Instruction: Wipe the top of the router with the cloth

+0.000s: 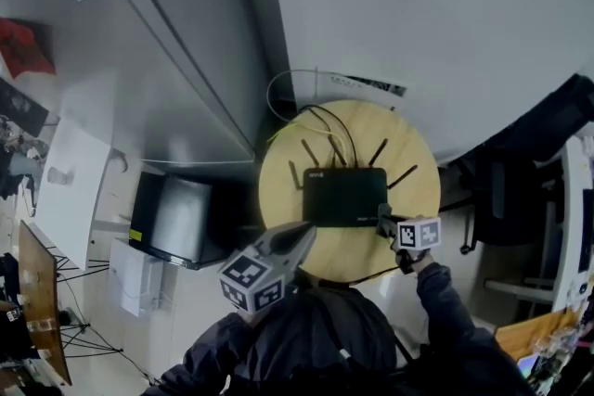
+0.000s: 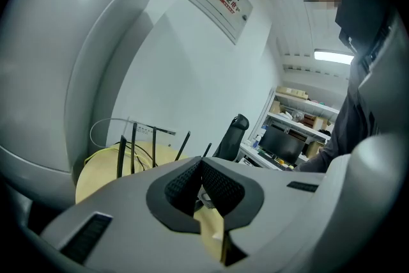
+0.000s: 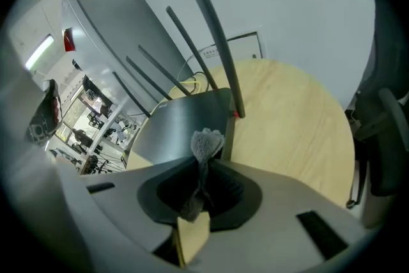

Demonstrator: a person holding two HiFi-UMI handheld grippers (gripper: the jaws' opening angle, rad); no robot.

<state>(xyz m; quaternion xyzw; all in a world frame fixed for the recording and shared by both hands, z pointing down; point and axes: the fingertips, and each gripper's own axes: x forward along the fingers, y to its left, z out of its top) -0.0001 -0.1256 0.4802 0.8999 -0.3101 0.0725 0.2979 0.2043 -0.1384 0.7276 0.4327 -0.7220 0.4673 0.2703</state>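
A black router (image 1: 343,197) with several upright antennas lies in the middle of a round wooden table (image 1: 278,172). My right gripper (image 1: 382,219) is at the router's front right corner, shut on a small grey cloth (image 3: 206,141). In the right gripper view the cloth sticks up out of the right gripper (image 3: 204,164), just short of the router (image 3: 182,121) edge, beside one antenna (image 3: 214,35). My left gripper (image 1: 304,234) hovers at the table's front left edge. In its own view the left gripper (image 2: 200,167) is shut with nothing in it, and the antennas (image 2: 121,153) stand ahead.
Yellow and white cables (image 1: 302,111) loop behind the router at the table's back. A black office chair (image 1: 506,199) stands to the right. A dark cabinet (image 1: 176,218) sits left of the table. A white wall (image 1: 418,14) rises behind.
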